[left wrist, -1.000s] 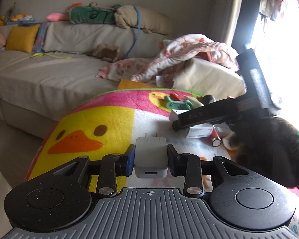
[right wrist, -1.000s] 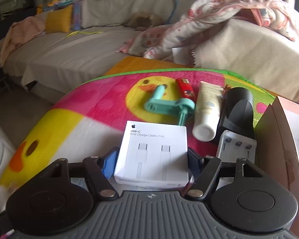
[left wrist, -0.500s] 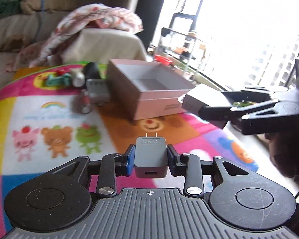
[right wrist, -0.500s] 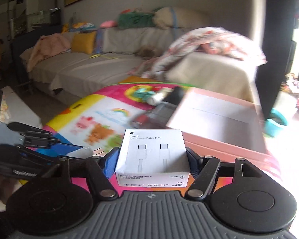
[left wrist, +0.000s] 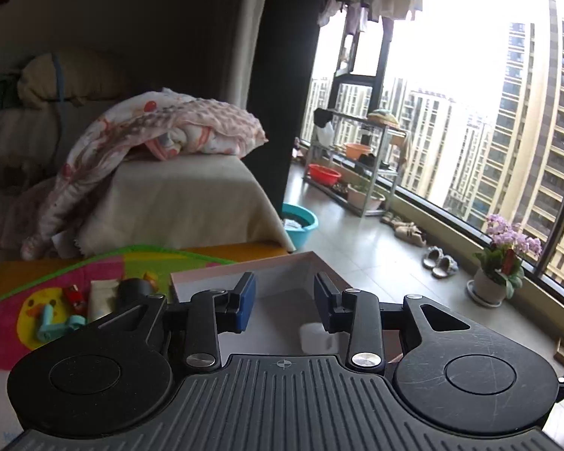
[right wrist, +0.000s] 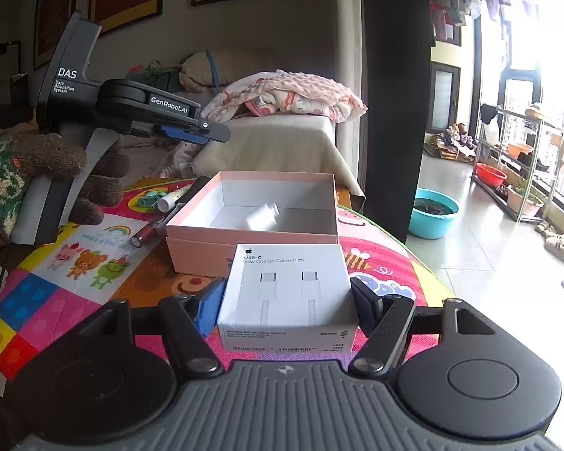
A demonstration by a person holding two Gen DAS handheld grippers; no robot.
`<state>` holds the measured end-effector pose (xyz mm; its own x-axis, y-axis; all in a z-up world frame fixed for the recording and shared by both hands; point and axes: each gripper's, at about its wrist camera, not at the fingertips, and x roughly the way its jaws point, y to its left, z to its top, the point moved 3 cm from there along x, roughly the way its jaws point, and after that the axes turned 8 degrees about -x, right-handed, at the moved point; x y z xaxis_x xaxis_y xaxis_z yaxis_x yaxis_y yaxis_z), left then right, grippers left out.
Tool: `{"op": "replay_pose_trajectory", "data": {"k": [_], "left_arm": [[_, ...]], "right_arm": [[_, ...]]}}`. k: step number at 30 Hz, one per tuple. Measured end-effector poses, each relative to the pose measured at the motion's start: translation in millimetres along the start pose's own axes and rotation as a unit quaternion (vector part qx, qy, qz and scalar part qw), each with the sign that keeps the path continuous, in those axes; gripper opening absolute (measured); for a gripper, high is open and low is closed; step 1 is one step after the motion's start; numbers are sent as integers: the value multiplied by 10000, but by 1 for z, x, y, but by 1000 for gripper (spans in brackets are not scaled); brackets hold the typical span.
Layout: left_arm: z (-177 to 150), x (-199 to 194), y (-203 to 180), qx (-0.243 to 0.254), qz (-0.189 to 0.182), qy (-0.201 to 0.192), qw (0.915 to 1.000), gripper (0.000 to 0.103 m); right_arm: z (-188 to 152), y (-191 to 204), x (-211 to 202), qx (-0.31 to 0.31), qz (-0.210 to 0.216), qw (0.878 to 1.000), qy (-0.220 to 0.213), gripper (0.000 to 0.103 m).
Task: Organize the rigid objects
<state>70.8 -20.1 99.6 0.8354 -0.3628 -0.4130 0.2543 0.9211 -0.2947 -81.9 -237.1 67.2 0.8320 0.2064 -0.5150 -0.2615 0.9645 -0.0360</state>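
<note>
1. Now the sorting into the pink box (right wrist: 252,238) is underway: the white charger (right wrist: 261,216) is lying, blurred, inside the box, toward its back wall.
2. The left gripper (left wrist: 282,300) is hovering over the box with its jaws apart and nothing between them; the charger (left wrist: 314,336) is showing below it, apart from the pads.
3. The right gripper (right wrist: 285,300) is gripping the white cable carton (right wrist: 287,293) by its two sides, just in front of the box and not yet over its rim.
4. The next move, as I judge it, is carrying the carton forward over the near wall of the box and letting it go on the free floor beside the charger.
5. The tube (right wrist: 173,197), the teal tool (right wrist: 148,199) and the dark red cylinder (right wrist: 146,233) are waiting on the mat left of the box.
6. The left gripper, being empty, is free to fetch one of these.
</note>
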Motion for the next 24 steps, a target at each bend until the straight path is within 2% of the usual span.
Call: {"op": "replay_pose_trajectory", "data": {"k": [3,8,11,14,15,16,17,19,21,24], "left_arm": [[-22,-25,27,-325,118,21,9994,39],[-75,-68,64,-434,479,260,9976,39],[-98,-78,81,-490,709,531,9949,39],[-105,-80,93,-560,960,565,9922,39],[-104,-81,96,-570,1075,539,9911,39],[-102,-81,99,-561,1171,496,9903,39],[-102,-82,101,-544,1216,464,9900,39],[-98,-79,104,-532,1243,422,9899,39],[-96,-72,107,-548,1219,435,9901,39],[-88,-55,109,-550,1187,374,9907,39]], "right_arm": [[-3,-1,8,139,56,9999,84,69],[17,3,30,229,262,9994,22,69],[50,11,51,163,389,9990,-179,69],[95,14,79,337,335,9973,-562,71],[109,15,91,428,243,9966,-666,74],[118,17,102,438,140,9968,-651,82],[126,21,114,402,31,9976,-569,83],[126,30,124,352,92,9983,-451,83],[111,41,123,175,349,9985,-380,83],[82,56,120,-182,336,9991,-183,83]]}}
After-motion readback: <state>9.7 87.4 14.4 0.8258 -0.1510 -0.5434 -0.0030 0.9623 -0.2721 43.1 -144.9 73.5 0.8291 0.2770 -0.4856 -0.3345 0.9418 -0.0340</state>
